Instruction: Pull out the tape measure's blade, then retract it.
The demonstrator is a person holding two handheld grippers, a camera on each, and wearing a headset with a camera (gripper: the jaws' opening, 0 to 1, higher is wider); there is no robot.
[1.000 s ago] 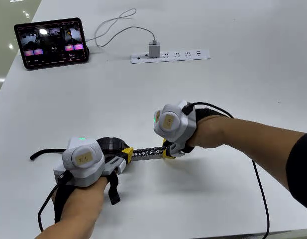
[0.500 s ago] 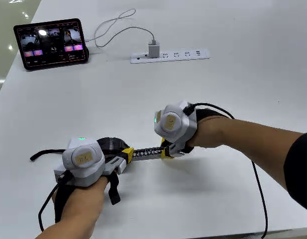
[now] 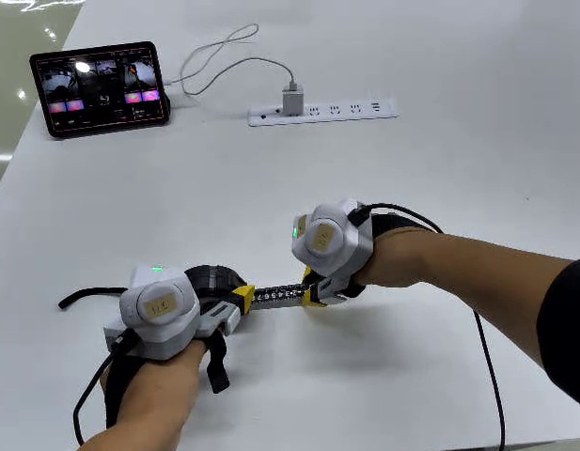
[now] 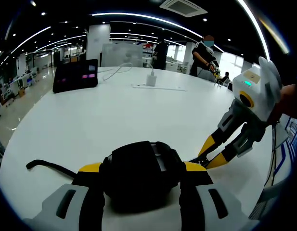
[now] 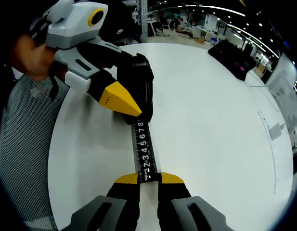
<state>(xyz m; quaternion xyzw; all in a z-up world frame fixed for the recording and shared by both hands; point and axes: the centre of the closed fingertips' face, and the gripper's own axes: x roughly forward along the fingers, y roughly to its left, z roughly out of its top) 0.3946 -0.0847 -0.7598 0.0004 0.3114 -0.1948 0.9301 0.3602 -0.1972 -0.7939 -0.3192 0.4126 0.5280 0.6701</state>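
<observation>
Blade (image 5: 142,149) numbered 2 to 8.

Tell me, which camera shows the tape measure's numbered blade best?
The right gripper view: the blade runs from the right gripper to the black case, numbers readable. The head view shows it as a short strip between grippers. In the left gripper view, the case hides nearly all of it.

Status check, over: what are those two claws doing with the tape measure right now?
Left gripper clamped on tape measure case. Right gripper pinching the blade, short length out. Tablet and power strip far back, not in the way.
</observation>
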